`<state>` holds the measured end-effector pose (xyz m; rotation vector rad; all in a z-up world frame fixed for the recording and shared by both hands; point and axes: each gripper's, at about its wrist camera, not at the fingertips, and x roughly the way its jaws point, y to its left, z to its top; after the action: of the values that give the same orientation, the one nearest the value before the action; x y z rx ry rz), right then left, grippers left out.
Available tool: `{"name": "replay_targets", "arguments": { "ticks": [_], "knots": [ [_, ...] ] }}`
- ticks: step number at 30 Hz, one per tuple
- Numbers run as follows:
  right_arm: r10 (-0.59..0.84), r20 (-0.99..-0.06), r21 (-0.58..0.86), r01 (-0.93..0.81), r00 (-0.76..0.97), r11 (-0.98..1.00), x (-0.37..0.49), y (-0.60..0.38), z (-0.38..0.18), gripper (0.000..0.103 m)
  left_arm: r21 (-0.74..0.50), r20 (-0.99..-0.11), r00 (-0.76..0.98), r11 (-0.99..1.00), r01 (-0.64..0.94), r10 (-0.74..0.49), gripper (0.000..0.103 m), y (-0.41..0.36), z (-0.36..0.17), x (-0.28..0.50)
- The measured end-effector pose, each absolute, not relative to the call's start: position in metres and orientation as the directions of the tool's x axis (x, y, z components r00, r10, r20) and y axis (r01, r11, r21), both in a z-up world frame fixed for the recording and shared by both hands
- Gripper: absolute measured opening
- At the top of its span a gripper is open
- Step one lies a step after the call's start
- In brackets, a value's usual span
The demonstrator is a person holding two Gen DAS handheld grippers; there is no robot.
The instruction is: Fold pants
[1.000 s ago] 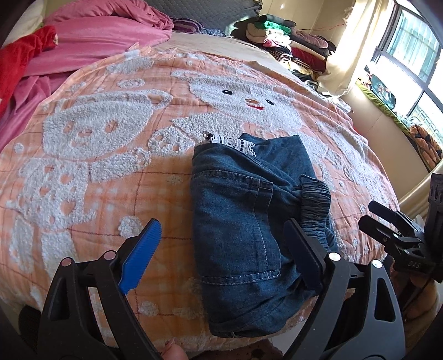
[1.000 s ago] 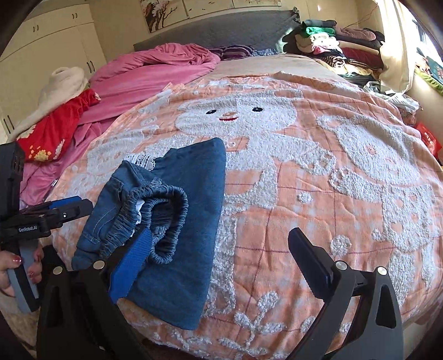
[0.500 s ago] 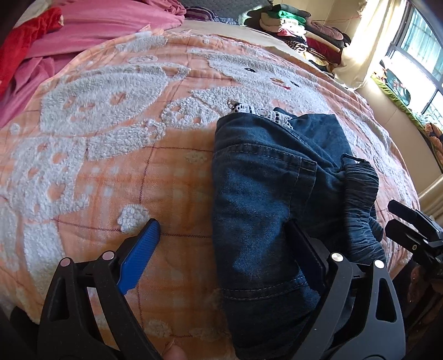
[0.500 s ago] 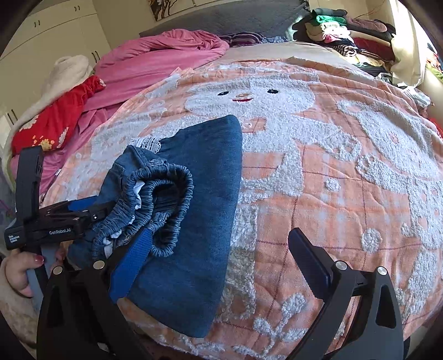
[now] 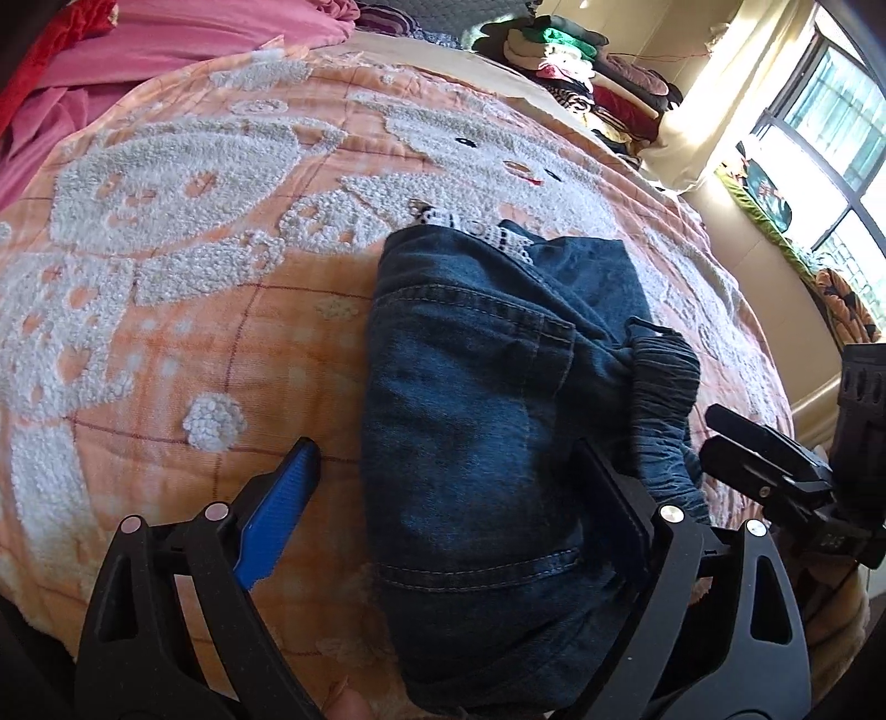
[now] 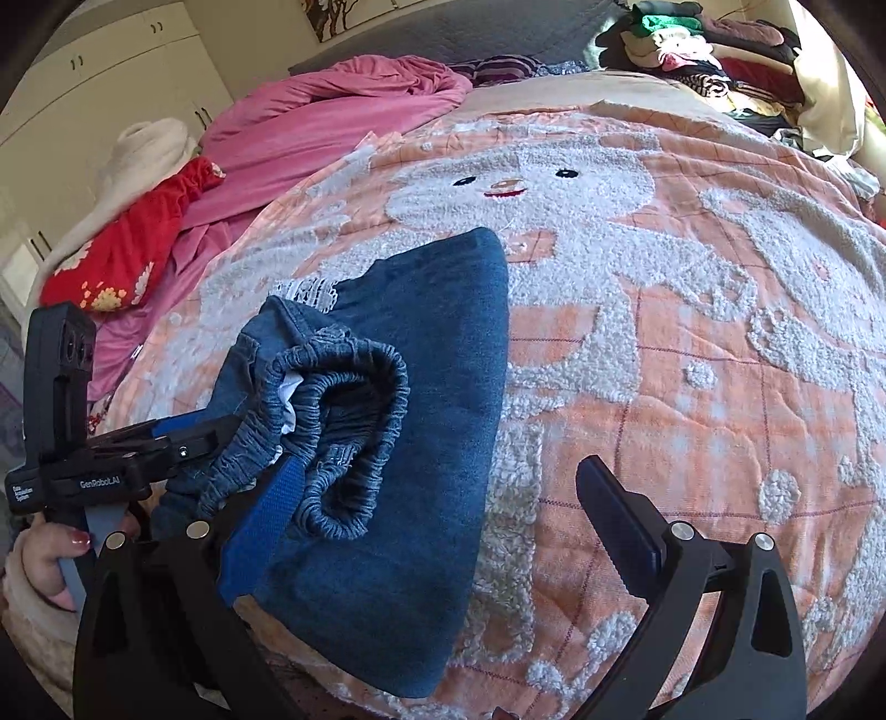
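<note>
Folded blue denim pants (image 5: 487, 399) lie on the orange bedspread (image 5: 166, 310) near its front edge, elastic waistband (image 5: 664, 387) bunched on their right side. In the right wrist view the pants (image 6: 421, 421) sit left of centre, waistband (image 6: 343, 421) rolled on top. My left gripper (image 5: 443, 471) is open over the pants' near end, its right finger low against the denim. My right gripper (image 6: 443, 493) is open, its blue left finger (image 6: 266, 520) against the waistband. Each gripper shows in the other's view, the right gripper (image 5: 775, 471) and the left gripper (image 6: 166, 443).
The orange bedspread (image 6: 692, 332) has white fluffy bear patterns. Pink bedding (image 6: 332, 127) and a red garment (image 6: 133, 249) lie at the back left. A pile of folded clothes (image 6: 709, 50) sits at the back right. A window (image 5: 830, 111) is on the right.
Both grippers have moved in closer to the pants and stay open. The pants look larger in both views and lie in the same fold.
</note>
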<state>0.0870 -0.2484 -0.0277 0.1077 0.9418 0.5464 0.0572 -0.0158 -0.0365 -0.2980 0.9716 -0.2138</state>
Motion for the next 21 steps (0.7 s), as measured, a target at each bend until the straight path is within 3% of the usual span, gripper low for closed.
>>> {"name": "replay_targets", "arguments": {
  "ticks": [5,10,17,19,21],
  "knots": [
    [0.55,-0.732,0.386,-0.42,0.403,0.821,0.092,-0.241,-0.04,0.096,-0.325,-0.782,0.547,0.944,0.051,-0.298,0.081,-0.022,-0.044,0.064],
    [0.621,-0.695,0.463,-0.436,0.362,0.772,0.102,-0.24,-0.047,0.079,-0.338,-0.771,0.556,0.939,0.058,-0.312,0.08,-0.022,-0.045,0.07],
    [0.639,-0.684,0.46,-0.473,0.351,0.752,0.115,-0.226,-0.052,0.075,-0.359,-0.772,0.539,0.931,0.068,-0.337,0.066,-0.026,-0.047,0.081],
    [0.649,-0.674,0.461,-0.485,0.352,0.743,0.114,-0.223,-0.051,0.065,-0.364,-0.775,0.535,0.93,0.059,-0.337,0.06,-0.027,-0.047,0.081],
    [0.664,-0.66,0.467,-0.501,0.351,0.729,0.109,-0.221,-0.046,0.049,-0.346,-0.778,0.538,0.936,0.062,-0.324,0.055,-0.032,-0.042,0.078]
  ]
}}
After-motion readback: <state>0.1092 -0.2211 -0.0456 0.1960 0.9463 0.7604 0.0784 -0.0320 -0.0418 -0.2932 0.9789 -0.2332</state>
